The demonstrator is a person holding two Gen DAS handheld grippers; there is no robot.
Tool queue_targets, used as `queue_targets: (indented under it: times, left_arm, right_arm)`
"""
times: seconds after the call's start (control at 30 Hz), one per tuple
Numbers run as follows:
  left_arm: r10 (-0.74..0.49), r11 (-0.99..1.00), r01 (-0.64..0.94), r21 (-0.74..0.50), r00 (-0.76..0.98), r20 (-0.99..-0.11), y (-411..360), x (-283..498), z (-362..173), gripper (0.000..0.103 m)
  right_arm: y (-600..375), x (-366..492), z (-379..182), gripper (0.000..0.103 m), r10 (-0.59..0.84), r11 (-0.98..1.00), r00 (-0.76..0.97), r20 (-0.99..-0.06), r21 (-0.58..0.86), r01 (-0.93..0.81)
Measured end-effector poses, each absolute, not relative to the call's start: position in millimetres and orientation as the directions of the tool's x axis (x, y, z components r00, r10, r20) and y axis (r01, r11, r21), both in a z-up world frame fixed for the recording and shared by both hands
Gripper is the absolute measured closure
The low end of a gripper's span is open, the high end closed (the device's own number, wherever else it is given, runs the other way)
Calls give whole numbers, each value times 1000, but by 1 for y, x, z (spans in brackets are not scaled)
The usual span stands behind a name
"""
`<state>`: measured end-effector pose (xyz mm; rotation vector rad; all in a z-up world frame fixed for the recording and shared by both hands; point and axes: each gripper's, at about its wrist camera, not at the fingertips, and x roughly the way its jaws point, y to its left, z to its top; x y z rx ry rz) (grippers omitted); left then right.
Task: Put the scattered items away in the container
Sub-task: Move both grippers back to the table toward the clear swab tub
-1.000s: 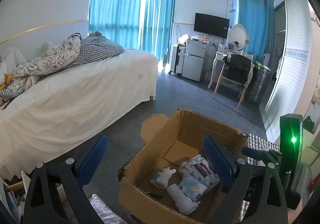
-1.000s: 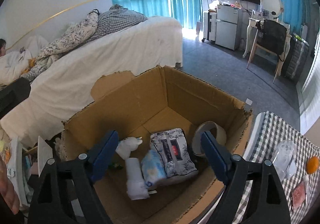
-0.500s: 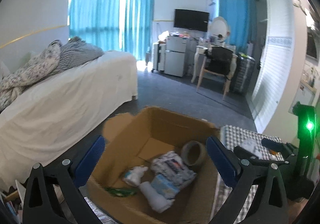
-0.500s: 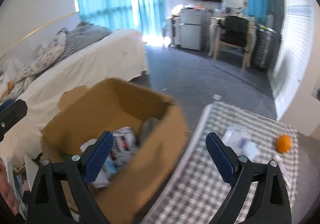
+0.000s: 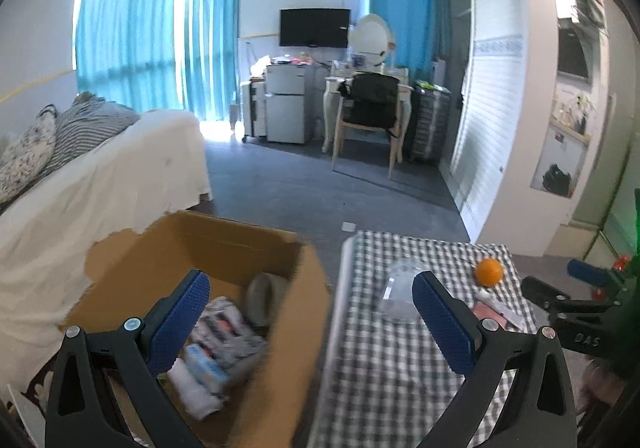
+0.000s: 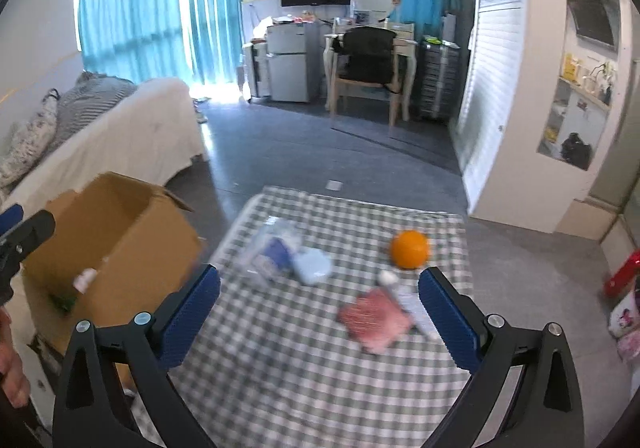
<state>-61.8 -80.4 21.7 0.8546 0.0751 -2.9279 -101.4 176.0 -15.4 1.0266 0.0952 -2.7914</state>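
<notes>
Fingers of right gripper (image 6: pixel 319 306) just opening, spread, empty, above checked table (image 6: pixel 280 368); left gripper (image 5: pixel 310 314) spread, empty.

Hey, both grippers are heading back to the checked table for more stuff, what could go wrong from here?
1. The orange is round and lies near the far edge of the table; a nudge from the open right gripper could roll it off.
2. The pink packet and white tube lie touching, so a grab may catch both.
3. The clear bag looks limp and may slip from the fingers.
</notes>
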Motion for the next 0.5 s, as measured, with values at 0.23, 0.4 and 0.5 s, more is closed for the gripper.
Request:
queue_targets:
  times: [0.23, 0.4, 0.5]
  left_arm:
    - [-29, -999, 43, -12, -826, -563, -35, -83, 3, 0]
    - [0, -999, -21, 29, -817, -577, -5, -99, -16, 0]
    - [16, -996, -61, 64, -834, -551, 7, -103, -22, 0]
  right_arm:
    - [221, -98, -19, 3, -100, -992, -756, -647, 3, 129]
    - [233, -102, -30, 3, -104, -993, -749, -654, 23, 118]
    - [231, -109, -40, 3, -102, -993, -733, -673, 23, 117]
